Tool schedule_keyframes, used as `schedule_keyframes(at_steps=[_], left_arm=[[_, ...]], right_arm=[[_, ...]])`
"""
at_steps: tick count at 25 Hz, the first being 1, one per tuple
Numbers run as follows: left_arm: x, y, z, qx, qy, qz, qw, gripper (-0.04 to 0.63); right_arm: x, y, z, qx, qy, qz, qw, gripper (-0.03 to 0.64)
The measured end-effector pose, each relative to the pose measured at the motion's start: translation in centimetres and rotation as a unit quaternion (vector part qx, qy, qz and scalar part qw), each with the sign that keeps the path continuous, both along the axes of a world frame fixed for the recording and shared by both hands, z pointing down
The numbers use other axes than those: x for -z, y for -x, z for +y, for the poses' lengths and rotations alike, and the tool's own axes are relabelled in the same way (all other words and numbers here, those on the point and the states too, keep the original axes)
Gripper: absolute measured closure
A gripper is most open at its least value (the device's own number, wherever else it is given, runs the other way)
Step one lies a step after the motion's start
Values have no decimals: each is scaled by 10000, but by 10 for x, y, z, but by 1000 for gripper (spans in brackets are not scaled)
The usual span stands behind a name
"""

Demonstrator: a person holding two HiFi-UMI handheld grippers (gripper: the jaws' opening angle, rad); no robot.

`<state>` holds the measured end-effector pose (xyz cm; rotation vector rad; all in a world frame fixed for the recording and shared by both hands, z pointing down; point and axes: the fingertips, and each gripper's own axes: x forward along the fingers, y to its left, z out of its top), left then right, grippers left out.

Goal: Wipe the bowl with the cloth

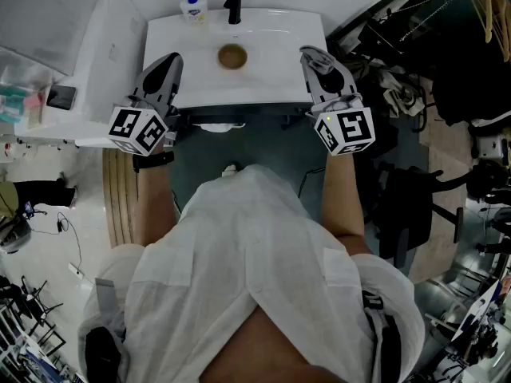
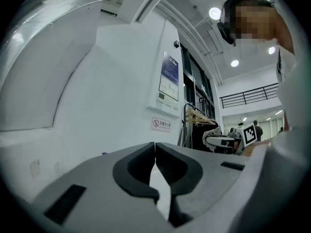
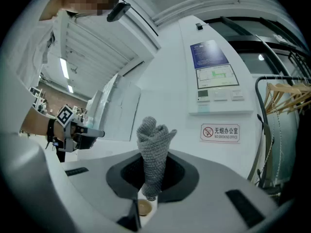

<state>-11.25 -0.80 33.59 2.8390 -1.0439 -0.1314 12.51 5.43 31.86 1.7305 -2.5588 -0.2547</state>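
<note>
A small brown bowl (image 1: 232, 56) stands on the white sink counter (image 1: 271, 82), between my two grippers. My right gripper (image 1: 316, 57) is held to the right of the bowl, raised, and is shut on a grey knitted cloth (image 3: 154, 152). The cloth sticks up in a bunched roll between its jaws. Through the gap below the cloth, the right gripper view shows the bowl (image 3: 144, 208) far beneath. My left gripper (image 1: 170, 62) hovers to the left of the bowl. In the left gripper view the left gripper (image 2: 155, 165) has its jaws together with nothing between them.
A blue-capped soap bottle (image 1: 192, 6) and a black faucet (image 1: 233, 5) stand at the counter's back edge. A phone (image 1: 61, 96) lies on the side shelf at the left. Dark chairs and clutter (image 1: 415, 198) crowd the right side.
</note>
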Motion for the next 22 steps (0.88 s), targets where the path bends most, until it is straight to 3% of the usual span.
schedule_keyframes(at_steps=[14, 22], left_arm=[[-4, 10, -17, -128, 28, 8, 9999, 584], [-20, 21, -40, -254, 89, 0, 9996, 584]], right_arm=[[-5, 22, -22, 48, 63, 177, 9998, 571], [-15, 46, -46, 183, 202, -49, 9996, 565]])
